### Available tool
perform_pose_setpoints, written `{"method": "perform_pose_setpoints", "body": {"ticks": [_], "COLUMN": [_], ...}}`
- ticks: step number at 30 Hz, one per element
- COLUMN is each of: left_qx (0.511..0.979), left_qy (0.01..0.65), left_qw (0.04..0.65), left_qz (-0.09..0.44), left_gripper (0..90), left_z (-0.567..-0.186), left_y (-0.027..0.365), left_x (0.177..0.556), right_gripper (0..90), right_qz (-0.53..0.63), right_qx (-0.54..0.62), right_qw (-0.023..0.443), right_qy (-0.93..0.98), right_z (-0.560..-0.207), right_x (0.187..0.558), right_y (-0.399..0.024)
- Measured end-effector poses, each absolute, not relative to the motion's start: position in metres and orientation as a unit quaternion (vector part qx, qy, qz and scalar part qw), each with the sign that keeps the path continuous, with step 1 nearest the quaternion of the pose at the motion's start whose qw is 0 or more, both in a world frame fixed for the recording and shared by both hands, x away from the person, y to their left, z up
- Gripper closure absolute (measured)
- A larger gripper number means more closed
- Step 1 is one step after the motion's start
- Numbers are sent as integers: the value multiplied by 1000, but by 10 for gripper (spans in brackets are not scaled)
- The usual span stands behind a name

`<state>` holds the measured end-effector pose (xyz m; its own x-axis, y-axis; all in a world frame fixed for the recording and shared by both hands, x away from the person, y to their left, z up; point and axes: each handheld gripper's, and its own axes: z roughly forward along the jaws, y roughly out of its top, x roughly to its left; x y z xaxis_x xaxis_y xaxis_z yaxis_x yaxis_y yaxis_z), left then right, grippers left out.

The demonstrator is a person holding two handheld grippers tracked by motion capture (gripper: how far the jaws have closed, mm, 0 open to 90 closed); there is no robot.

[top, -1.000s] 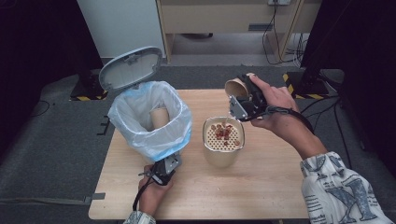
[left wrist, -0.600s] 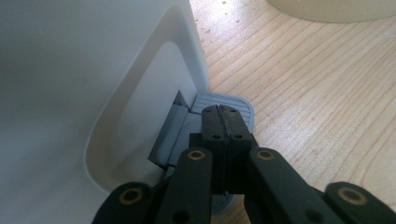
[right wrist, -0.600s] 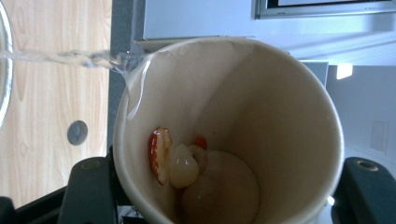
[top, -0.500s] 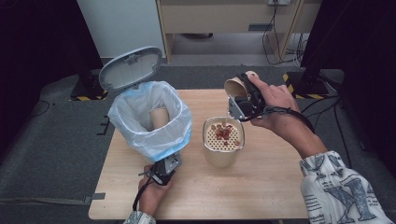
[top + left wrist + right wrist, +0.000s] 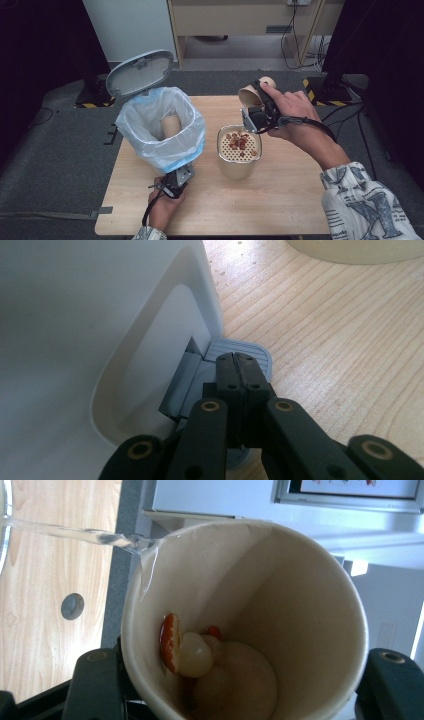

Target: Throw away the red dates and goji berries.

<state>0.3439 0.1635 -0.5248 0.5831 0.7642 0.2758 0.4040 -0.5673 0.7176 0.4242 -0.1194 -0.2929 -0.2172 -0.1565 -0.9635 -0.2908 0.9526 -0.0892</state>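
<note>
Right tool (image 5: 252, 107) clamping tilted paper cup (image 5: 245, 615), water pouring out, fruit pieces (image 5: 187, 652) inside.

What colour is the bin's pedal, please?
Grey, with a ribbed top; the pedal shows best in the left gripper view.

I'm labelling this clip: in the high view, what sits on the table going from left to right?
Bin with its white liner and open lid, then the left gripper at its foot, then the strainer container holding red bits, then the tipped paper cup in the right gripper.
</note>
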Motion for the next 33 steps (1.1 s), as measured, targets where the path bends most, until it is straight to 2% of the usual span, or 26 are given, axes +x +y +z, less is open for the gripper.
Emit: {"method": "perform_pose_setpoints", "body": {"ticks": [12,33], "left_qx": [835,835], "left_qy": [349,350], "left_qw": [307,307], "left_qz": [293,293], "left_gripper": [889,889], "left_z": [-525,-525], "left_y": [164,164], "left_x": [344,344], "right_gripper": [346,349], "right_qz": [59,27], "right_qx": [-142,-156], "right_qw": [614,660], "right_qy": [774,735], "right_z": [-291,-279], "right_x": [423,419], "right_y": [-118,-116]}}
